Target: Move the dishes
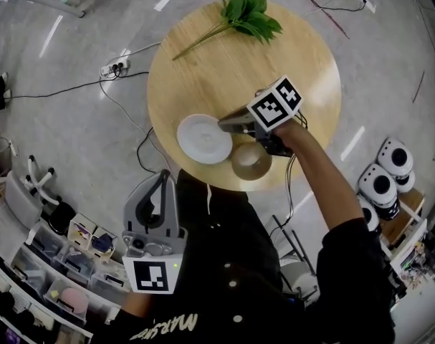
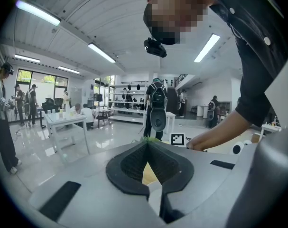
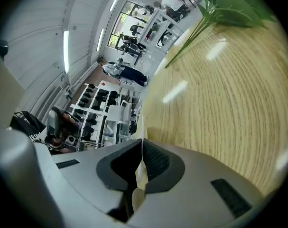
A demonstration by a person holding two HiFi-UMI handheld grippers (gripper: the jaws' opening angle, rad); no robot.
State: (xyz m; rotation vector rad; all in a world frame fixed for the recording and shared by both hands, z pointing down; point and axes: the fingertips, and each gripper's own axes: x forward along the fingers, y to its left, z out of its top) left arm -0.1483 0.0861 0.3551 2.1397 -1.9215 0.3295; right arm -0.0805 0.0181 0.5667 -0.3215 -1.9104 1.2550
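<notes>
right tool (image 1: 223, 122) pinching white plate (image 1: 201, 140) rim mid-frame on round table (image 1: 224, 70), bowl (image 1: 251, 161) just beside plate, left tool (image 1: 162, 176) pressed together, empty, lower left

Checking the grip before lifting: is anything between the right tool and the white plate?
Nothing visible does. The right tool is shut directly on the rim of the round white plate. The tan bowl sits beside the plate, outside the grip, and the green leafy sprig lies far across the round wooden table.
</notes>
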